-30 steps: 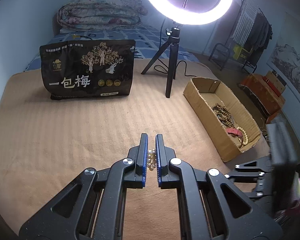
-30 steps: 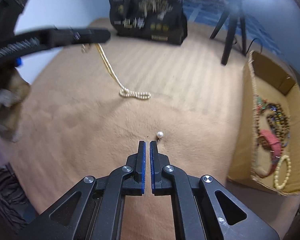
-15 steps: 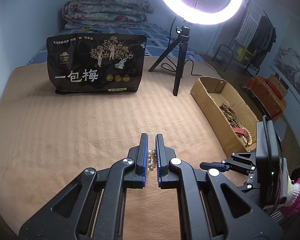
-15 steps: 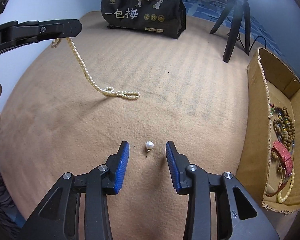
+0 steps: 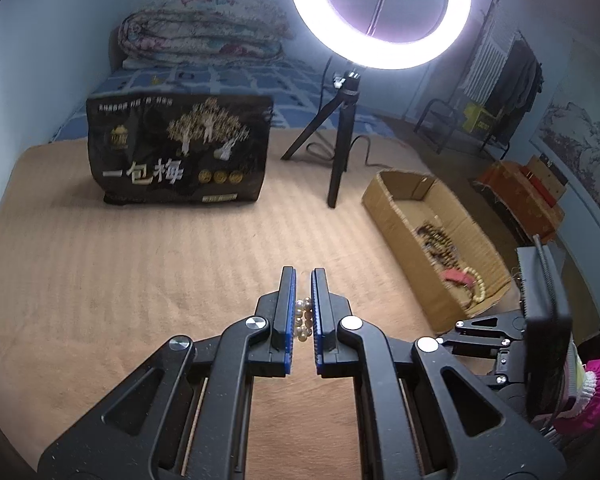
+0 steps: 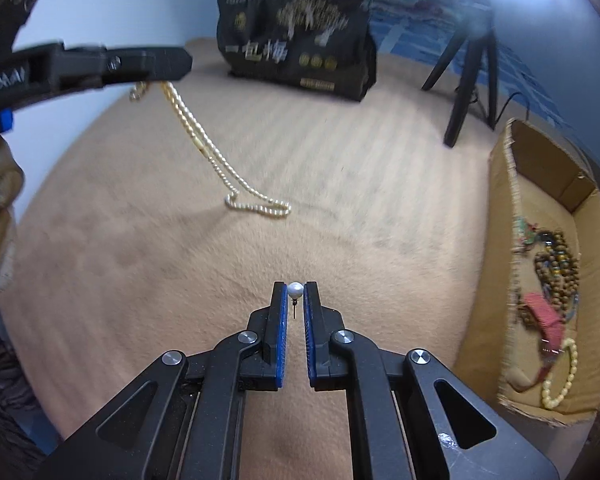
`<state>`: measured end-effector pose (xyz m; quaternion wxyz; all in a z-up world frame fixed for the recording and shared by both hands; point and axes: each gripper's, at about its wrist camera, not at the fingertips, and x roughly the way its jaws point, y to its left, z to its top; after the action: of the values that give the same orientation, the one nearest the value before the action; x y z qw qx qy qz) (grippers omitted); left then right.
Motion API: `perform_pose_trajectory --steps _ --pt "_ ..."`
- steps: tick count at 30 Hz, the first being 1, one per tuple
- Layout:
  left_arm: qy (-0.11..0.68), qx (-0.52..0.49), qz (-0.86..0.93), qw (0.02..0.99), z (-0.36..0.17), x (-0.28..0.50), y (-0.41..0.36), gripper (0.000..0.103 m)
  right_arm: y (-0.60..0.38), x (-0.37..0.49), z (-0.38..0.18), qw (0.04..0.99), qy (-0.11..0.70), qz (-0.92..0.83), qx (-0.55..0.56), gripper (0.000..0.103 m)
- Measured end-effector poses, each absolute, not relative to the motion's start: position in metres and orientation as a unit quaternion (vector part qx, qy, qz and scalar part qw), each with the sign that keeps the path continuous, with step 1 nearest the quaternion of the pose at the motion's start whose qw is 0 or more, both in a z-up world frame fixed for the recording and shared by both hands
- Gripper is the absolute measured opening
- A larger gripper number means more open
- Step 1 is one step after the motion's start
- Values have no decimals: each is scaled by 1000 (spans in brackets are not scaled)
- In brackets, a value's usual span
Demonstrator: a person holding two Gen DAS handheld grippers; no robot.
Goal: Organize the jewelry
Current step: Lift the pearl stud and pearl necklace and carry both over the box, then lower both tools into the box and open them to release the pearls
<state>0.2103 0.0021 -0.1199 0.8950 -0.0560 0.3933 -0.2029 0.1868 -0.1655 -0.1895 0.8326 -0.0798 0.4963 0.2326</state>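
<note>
My left gripper (image 5: 303, 276) is shut on a pearl necklace (image 5: 303, 320), held above the tan blanket. In the right wrist view the left gripper (image 6: 156, 66) is at the upper left and the necklace (image 6: 204, 148) hangs from it, its lower loop lying on the blanket. My right gripper (image 6: 295, 288) is low on the blanket with its jaws closed on a single pearl earring (image 6: 295, 290), whose pin points back between the pads. A cardboard box (image 6: 512, 216) with several bead bracelets stands to the right; it also shows in the left wrist view (image 5: 396, 216).
A black printed bag (image 5: 180, 156) stands at the back of the blanket. A ring light (image 5: 380, 12) on a black tripod (image 5: 340, 160) stands behind the box. My right gripper's body (image 5: 500, 332) shows at the lower right of the left wrist view.
My right gripper opened around the pearl earring, then closed on it. My left gripper lifted the necklace further, so less of it lies on the blanket.
</note>
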Motion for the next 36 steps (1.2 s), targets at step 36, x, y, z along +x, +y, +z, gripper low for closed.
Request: perform_pose_trajectory --steps 36 --pt "311 -44 -317 895 -22 241 -162 5 -340 155 -106 895 433 105 -4 7"
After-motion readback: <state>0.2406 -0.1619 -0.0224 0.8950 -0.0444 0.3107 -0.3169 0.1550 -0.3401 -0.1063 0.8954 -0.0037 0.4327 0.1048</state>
